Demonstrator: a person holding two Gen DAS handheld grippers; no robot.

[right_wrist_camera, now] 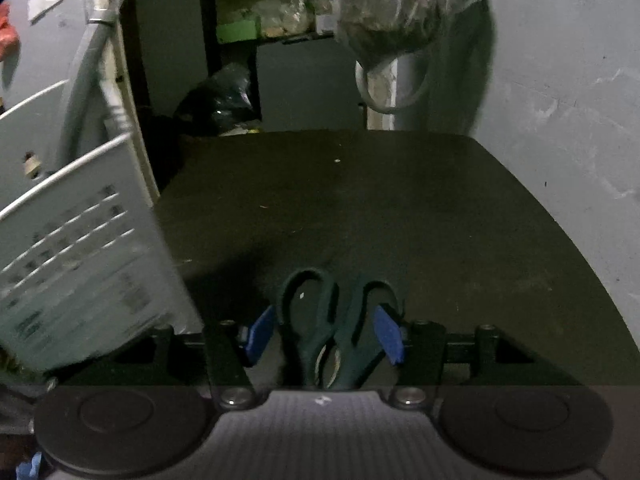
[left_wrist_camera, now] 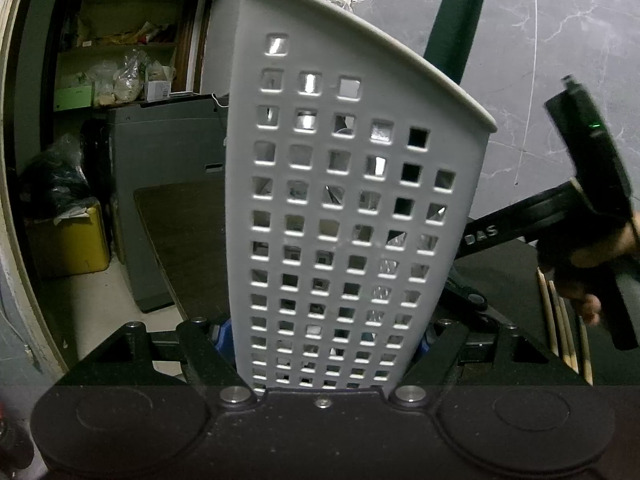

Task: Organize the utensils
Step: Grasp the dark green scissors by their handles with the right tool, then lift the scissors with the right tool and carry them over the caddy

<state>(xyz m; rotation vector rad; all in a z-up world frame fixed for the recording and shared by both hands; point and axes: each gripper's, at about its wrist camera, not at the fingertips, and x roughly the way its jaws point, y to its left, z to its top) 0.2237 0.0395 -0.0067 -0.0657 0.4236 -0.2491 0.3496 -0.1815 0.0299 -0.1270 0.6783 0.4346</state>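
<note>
The left gripper (left_wrist_camera: pixel 326 344) is clamped on the base of the white perforated utensil holder (left_wrist_camera: pixel 344 200), tilting it up off the dark tabletop (right_wrist_camera: pixel 400 208), and a dark green handle (left_wrist_camera: pixel 460 20) already pokes out over its rim. The right gripper (right_wrist_camera: pixel 326 334) has the dark-handled scissors (right_wrist_camera: pixel 332 320) between its blue pads (right_wrist_camera: pixel 386 332), jaws spread with no clear pinch. Judging from this, the scissors and the wooden chopsticks (left_wrist_camera: pixel 564 320) near the tabletop's right edge still need loading.
</note>
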